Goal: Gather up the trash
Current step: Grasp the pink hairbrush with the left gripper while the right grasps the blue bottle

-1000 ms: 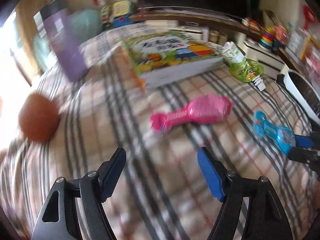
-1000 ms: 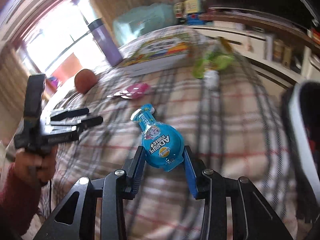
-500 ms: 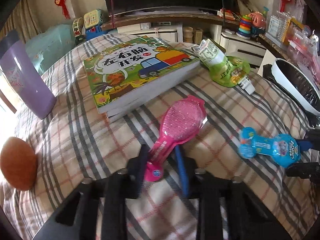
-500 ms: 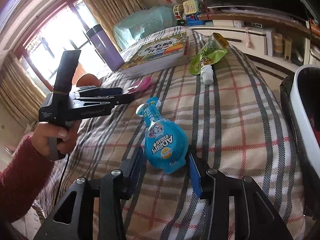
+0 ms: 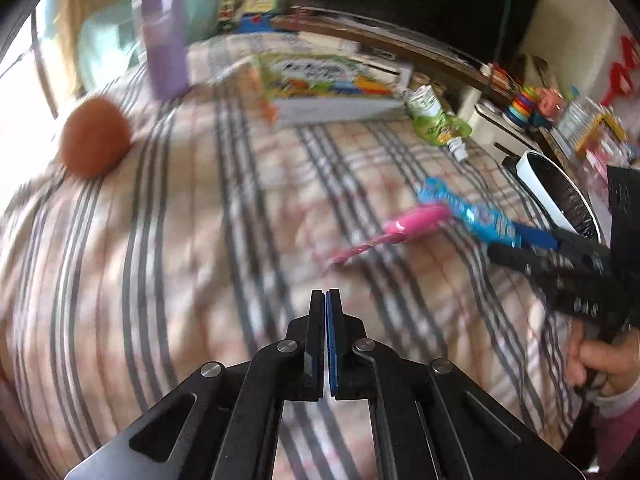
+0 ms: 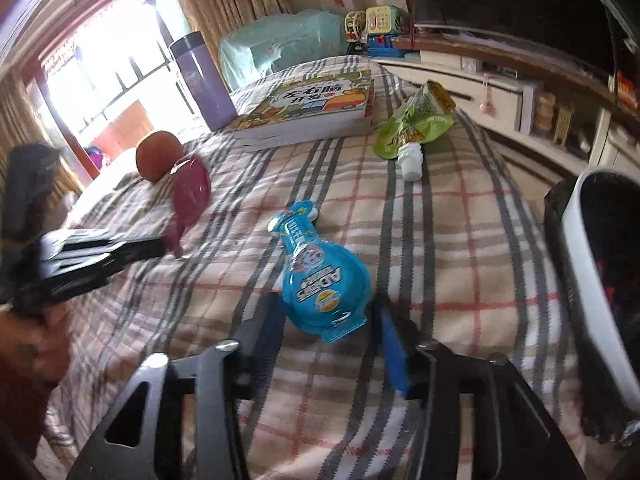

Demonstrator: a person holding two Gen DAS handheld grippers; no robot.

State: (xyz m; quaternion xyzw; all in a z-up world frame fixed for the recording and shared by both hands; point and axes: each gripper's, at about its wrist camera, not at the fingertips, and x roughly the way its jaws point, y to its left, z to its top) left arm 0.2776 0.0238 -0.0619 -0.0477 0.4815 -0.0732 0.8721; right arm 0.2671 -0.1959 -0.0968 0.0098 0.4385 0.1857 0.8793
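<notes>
My left gripper (image 5: 325,294) has its jaws pressed together; in the right wrist view it (image 6: 160,244) holds the pink pouch (image 6: 190,196) by its thin end, lifted off the plaid cloth. The pink pouch (image 5: 404,226) looks blurred in the left wrist view. The blue pouch (image 6: 320,280) lies on the cloth between the spread fingers of my right gripper (image 6: 328,332), with a gap on each side. A green pouch (image 6: 416,124) with a white cap lies farther back.
A white-rimmed black bin (image 6: 592,280) stands at the right edge. A picture book (image 6: 312,108), a purple flask (image 6: 204,84) and a brown ball (image 6: 158,156) sit at the back of the plaid-covered table (image 6: 460,240). Shelves with toys run behind.
My left gripper closed on the pink pouch's thin end and lifted it, swinging left. My right gripper's jaws spread apart from the blue pouch, which now rests on the cloth.
</notes>
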